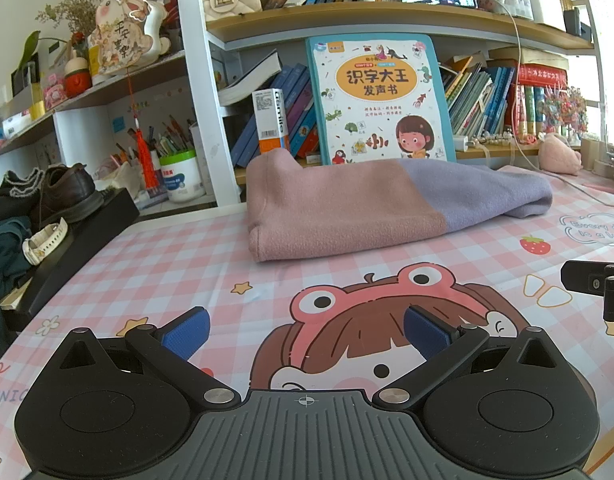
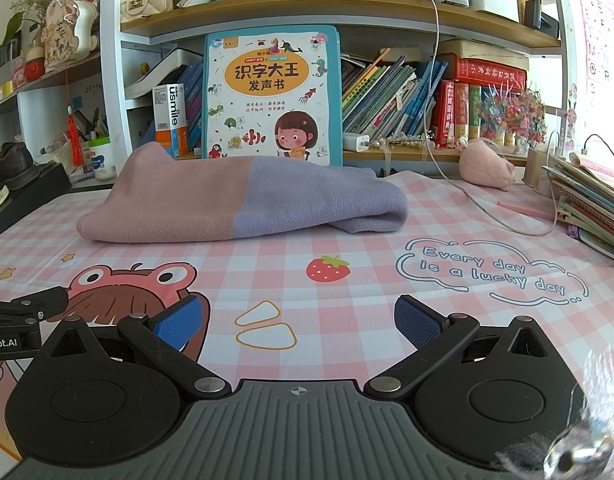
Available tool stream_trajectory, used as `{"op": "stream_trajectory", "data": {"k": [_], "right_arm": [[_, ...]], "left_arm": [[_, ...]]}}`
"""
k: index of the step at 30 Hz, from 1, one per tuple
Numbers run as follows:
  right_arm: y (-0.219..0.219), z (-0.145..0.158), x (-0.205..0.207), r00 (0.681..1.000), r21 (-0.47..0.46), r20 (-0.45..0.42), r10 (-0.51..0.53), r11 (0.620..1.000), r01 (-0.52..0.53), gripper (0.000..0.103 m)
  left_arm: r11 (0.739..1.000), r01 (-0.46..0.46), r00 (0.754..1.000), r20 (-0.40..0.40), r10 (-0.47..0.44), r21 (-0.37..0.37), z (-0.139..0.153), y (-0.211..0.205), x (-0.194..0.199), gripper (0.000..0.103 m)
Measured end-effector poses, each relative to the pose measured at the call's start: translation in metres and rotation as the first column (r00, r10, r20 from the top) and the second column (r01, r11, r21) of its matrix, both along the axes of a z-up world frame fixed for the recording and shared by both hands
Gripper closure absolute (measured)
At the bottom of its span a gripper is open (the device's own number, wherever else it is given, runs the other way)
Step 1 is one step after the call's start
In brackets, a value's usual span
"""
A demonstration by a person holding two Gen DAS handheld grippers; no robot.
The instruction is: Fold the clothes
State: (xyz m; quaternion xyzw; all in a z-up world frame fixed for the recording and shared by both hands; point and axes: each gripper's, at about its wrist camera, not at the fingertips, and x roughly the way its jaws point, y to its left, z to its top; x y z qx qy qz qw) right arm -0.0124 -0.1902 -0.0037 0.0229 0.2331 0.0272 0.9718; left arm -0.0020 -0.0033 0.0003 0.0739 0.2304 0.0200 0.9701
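Hovering low over surface (image 1: 155,264), left tongs (image 1: 305,332) spread wide, blue pads (image 1: 187,336) holding nothing; right tongs (image 2: 298,322) same, released, w/ nothing between pads. Both well short of garment. Folded pink-and-lilac garment (image 2: 243,204) lies flat on checked surface toward back, just in front of kids' book (image 2: 271,92) propped vs bookshelf (image 2: 347,26). White cable (image 2: 487,208) trails across surface, R of garment

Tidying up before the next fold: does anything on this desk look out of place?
Yes: a pair of brown leather shoes sits on a black box at the desk's left edge, beside a watch.
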Motion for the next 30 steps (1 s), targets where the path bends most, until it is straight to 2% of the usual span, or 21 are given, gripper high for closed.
{"op": "stream_trajectory", "data": {"k": [30], "right_arm": [[0.001,0.0011,-0.0019,1.0,0.001,0.011,0.003,1.0,-0.003,0.0]], "left_arm": [[1.0,-0.004,1.0,0.009,0.004,0.015,0.0013,-0.0019,-0.0012,0.0]]}}
